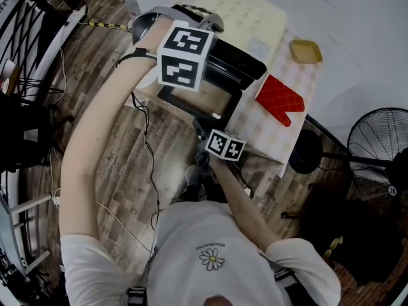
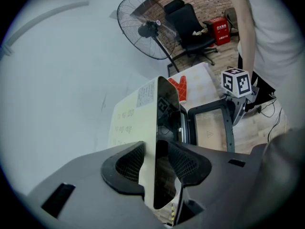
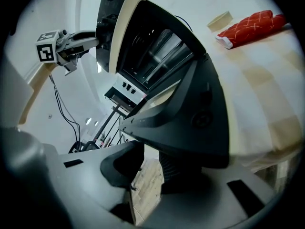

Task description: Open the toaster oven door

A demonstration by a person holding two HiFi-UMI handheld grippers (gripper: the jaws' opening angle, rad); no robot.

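The cream-topped toaster oven [image 1: 245, 24] stands on a checked tablecloth. Its black glass door [image 1: 191, 97] hangs open, swung down towards me. In the left gripper view my left gripper [image 2: 156, 163] is shut on the oven's side edge [image 2: 157, 128], one pad on the cream top and one on the black side. In the right gripper view the open door [image 3: 190, 109] lies over the right gripper [image 3: 150, 168]. That gripper's jaws stand apart, floor shows between them, and the right finger is partly hidden under the door's edge. The oven cavity [image 3: 152, 56] shows beyond.
A red oven mitt [image 1: 280, 99] and a small yellow dish [image 1: 305, 51] lie on the cloth right of the oven. A standing fan [image 1: 376, 139] is by the table's right end. Cables trail over the wood floor [image 1: 127, 158] on the left, beside a rack.
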